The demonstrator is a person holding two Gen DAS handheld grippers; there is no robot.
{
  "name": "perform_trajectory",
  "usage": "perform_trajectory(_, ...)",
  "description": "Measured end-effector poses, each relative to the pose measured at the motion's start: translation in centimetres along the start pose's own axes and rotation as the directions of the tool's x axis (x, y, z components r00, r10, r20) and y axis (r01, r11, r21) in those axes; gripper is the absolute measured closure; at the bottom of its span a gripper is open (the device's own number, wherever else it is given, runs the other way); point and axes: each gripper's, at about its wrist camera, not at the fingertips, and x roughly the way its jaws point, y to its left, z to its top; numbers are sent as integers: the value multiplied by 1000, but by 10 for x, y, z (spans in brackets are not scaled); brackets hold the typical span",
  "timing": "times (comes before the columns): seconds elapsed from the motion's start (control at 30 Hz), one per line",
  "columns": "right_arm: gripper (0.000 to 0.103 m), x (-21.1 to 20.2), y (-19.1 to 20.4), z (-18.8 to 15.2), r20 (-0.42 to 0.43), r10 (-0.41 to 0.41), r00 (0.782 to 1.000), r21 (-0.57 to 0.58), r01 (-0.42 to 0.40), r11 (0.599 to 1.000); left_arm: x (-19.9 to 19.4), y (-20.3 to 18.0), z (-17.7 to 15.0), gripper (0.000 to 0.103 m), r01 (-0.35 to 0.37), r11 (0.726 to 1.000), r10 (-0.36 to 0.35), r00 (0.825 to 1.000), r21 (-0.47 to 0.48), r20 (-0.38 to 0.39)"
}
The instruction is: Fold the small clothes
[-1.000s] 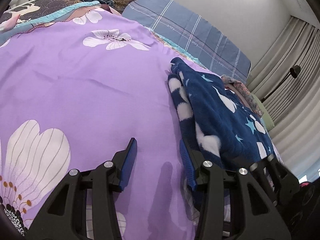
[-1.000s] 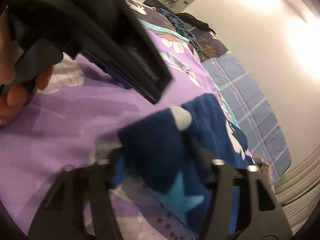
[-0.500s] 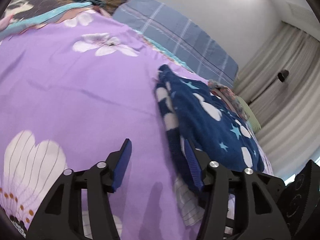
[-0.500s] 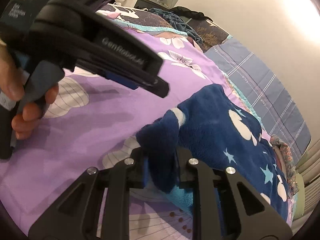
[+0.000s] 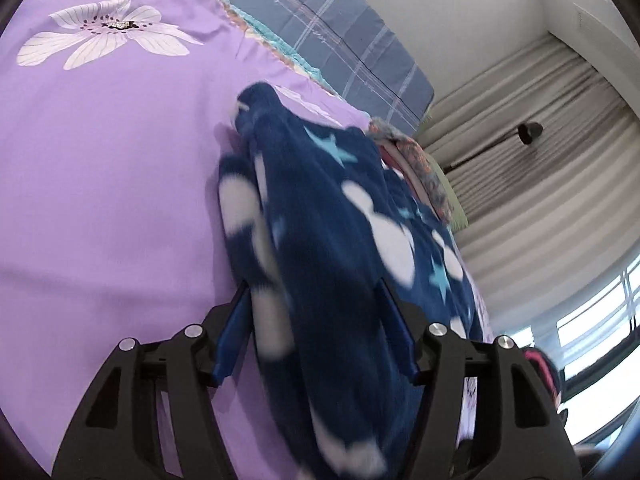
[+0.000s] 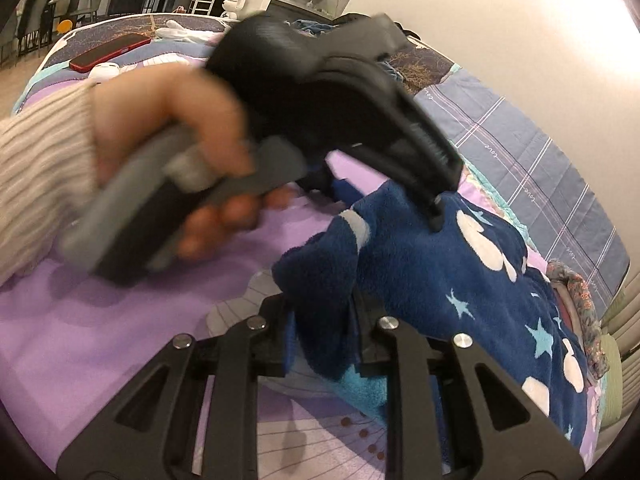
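Observation:
A navy fleece garment [image 5: 320, 216] with white blobs and light blue stars lies bunched on the purple flowered bedspread [image 5: 100, 180]. My left gripper [image 5: 316, 324] straddles its near end. Its jaws are opening, with the thick fleece filling the gap between the blue pads. In the right wrist view my right gripper [image 6: 324, 320] is shut on a raised fold at the garment's [image 6: 440, 272] near left corner. A hand [image 6: 168, 120] in a ribbed sleeve holds the left gripper [image 6: 384, 204] just above the garment's far edge; motion blurs it.
A blue plaid quilt [image 5: 320, 40] lies along the bed's far side by the wall. A floral folded cloth [image 5: 420, 168] sits beyond the garment, near the curtains [image 5: 540, 160]. A red phone [image 6: 108, 52] lies at the bed's far left end.
The left gripper swung right from the bare bedspread onto the garment and its jaws widened around it. The right gripper closed on the garment's corner fold and raised it slightly.

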Motion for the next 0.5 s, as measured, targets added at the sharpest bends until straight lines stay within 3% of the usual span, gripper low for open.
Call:
perform_trajectory(0.07, 79, -1, 2, -1, 0, -5, 1000, -7, 5, 1000, 6, 4, 8, 44, 3, 1000, -3, 1000, -16, 20)
perform_trajectory(0.17, 68, -10, 9, -7, 8, -28, 1000, -42, 29, 999, 12, 8, 6, 56, 9, 1000, -10, 998, 18, 63)
perform_trajectory(0.23, 50, -15, 12, -17, 9, -78, 997, -103, 78, 992, 9, 9, 6, 58, 20, 1000, -21, 997, 14, 73)
perform_trajectory(0.37, 44, -5, 14, -31, -19, -164, 986, -203, 157, 967, 7, 10, 6, 58, 16, 1000, -18, 997, 22, 75)
perform_trajectory(0.5, 43, 10, 23, -17, 1, -229, 973, -227, 224, 948, 7, 13, 5, 57, 27, 999, -28, 997, 17, 75)
